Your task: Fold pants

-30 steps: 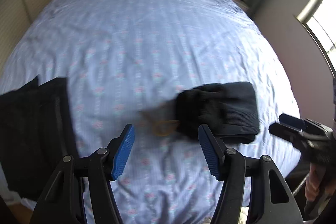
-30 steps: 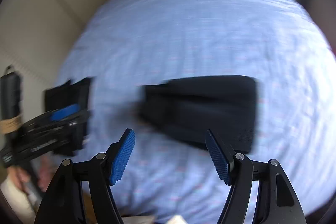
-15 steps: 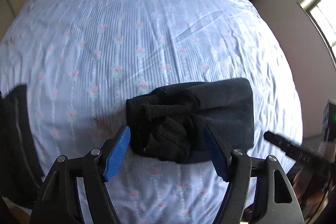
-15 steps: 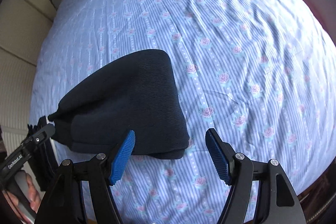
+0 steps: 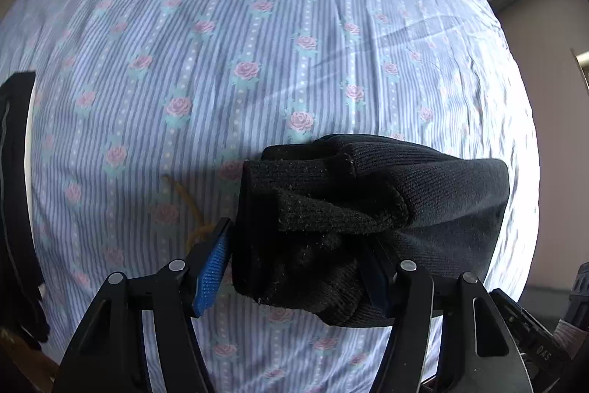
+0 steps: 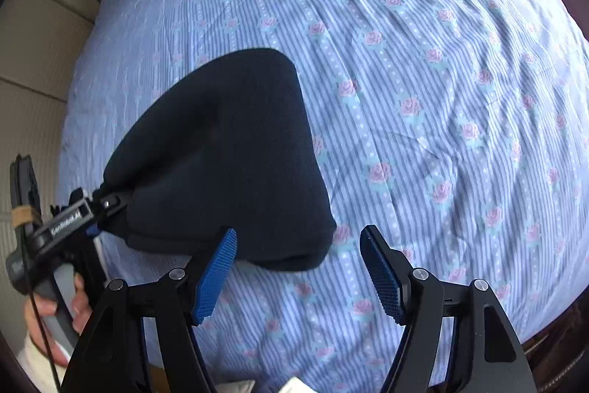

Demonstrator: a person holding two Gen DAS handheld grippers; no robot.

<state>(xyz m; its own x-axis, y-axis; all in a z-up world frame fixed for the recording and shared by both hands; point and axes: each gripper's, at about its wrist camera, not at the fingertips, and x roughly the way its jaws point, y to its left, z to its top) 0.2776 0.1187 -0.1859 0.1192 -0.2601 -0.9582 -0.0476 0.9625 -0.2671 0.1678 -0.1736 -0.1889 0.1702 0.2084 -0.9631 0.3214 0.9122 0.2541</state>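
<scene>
On the bed (image 5: 257, 69), covered by a blue striped sheet with pink roses, the black pants (image 5: 368, 209) lie bundled toward the 5 o'clock part of the left wrist view. Thick knit cuffs bunched at the near end; smoother folded cloth runs off toward 3 o'clock.

Left tool (image 5: 294, 264): jaws have just been closing, with the bunched end of the pants between them. Left blue pad sits against the cloth's edge, right pad is buried behind the fabric. Whether the pads actually press is hard to say from this angle; jaws stand fairly wide around the bundle.

Right tool (image 6: 298, 267): jaws apart, nothing between them but bare sheet. The pants show as a dark wedge at 9 to 10 o'clock in its view, near corner just beside the left pad, not touching as far as can be seen.

Left tool also visible from the right wrist at 8 o'clock, a hand (image 6: 55, 308) gripping its handle, tip at the pants' far corner.

Yellowish thread (image 5: 191, 205) on the sheet beside the left pad. Another dark garment (image 5: 14, 190) at 9 o'clock edge.
</scene>
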